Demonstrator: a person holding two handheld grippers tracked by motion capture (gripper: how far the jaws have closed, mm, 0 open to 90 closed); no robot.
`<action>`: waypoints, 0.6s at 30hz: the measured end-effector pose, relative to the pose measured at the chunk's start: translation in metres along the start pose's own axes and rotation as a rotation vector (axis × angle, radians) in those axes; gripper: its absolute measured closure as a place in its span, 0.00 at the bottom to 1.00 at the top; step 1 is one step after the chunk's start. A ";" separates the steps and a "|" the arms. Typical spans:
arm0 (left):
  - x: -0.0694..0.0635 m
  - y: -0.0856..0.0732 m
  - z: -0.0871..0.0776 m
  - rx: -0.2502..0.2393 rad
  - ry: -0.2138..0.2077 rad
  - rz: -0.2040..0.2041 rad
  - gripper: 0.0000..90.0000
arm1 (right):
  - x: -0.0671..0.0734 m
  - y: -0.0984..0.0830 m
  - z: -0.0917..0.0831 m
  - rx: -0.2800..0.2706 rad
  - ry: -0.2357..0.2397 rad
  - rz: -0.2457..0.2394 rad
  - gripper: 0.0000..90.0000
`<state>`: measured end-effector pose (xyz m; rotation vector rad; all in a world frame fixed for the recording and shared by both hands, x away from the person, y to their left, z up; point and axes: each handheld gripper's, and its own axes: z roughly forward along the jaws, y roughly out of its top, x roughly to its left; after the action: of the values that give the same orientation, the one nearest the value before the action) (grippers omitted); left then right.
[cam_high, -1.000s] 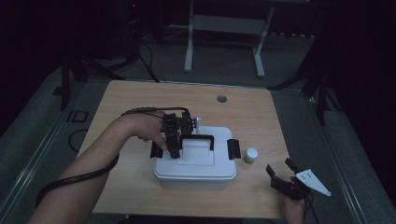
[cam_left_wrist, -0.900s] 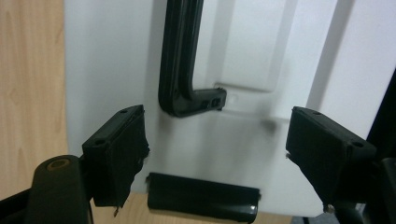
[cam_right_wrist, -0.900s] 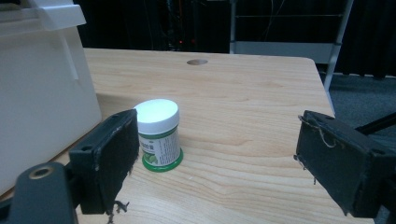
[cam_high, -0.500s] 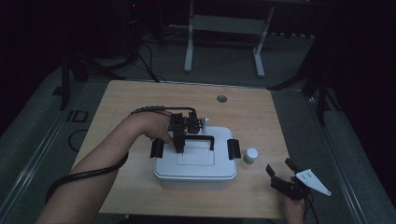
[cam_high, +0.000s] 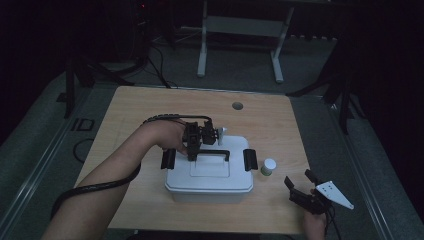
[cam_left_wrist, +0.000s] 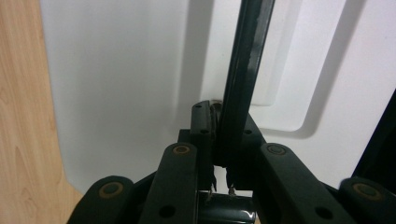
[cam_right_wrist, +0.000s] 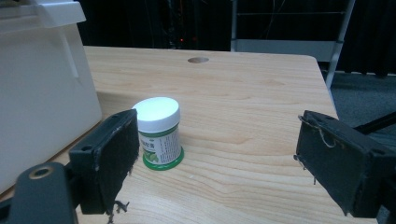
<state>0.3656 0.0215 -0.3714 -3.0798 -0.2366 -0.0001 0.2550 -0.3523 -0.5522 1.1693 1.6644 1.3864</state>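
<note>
A white lidded box (cam_high: 210, 181) stands mid-table with a black carry handle (cam_high: 216, 152) on its lid. My left gripper (cam_high: 194, 149) points down at the handle's left end. Its jaws have just been closing and now pinch the handle bar (cam_left_wrist: 243, 84), with the white lid (cam_left_wrist: 126, 84) below in the left gripper view. A small white-capped jar with a green label (cam_high: 269, 166) stands right of the box. My right gripper (cam_high: 300, 189) rests open near the table's front right corner. In its own view the jar (cam_right_wrist: 159, 133) stands just ahead of the right gripper (cam_right_wrist: 219, 154), by its left jaw.
Black latches (cam_high: 168, 159) (cam_high: 250, 159) sit on the box's two short sides. The wooden table (cam_high: 150, 110) has a round cable hole (cam_high: 237, 106) near its far edge. The box wall (cam_right_wrist: 42, 88) rises at the left of the right gripper view. A cable trails along the left forearm.
The left gripper has shifted slightly over the lid and its jaws have closed on the handle's left end. The right gripper has kept still.
</note>
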 end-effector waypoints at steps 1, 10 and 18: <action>0.000 0.000 0.000 0.000 0.000 -0.001 0.91 | 0.000 0.000 0.000 0.001 0.000 0.000 0.14; -0.001 -0.001 -0.001 0.000 0.007 0.009 0.92 | 0.000 0.000 0.000 0.003 -0.001 0.003 0.14; 0.001 -0.001 -0.001 -0.002 -0.011 0.011 0.92 | 0.000 0.000 0.001 0.008 -0.001 0.002 0.14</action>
<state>0.3663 0.0222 -0.3705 -3.0839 -0.2201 0.0169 0.2556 -0.3519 -0.5525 1.1761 1.6693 1.3813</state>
